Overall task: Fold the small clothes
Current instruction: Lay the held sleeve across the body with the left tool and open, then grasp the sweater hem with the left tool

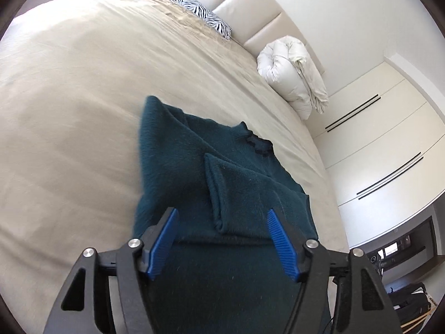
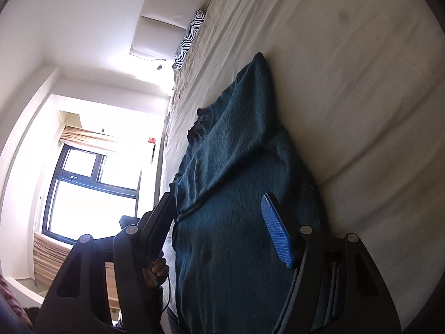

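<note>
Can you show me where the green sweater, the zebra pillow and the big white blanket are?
Sweater [image 1: 178, 153]: left wrist view, on its folded body.
Zebra pillow [image 1: 205, 18]: left wrist view, on its striped top.
White blanket [image 1: 289, 75]: left wrist view, on the rolled bundle's middle.

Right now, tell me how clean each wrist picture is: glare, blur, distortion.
Left wrist: even light, sweater edges smeared by motion blur, fisheye bends the bed. Right wrist: window blown out by glare, sweater dim, bed streaked with blur.
</note>
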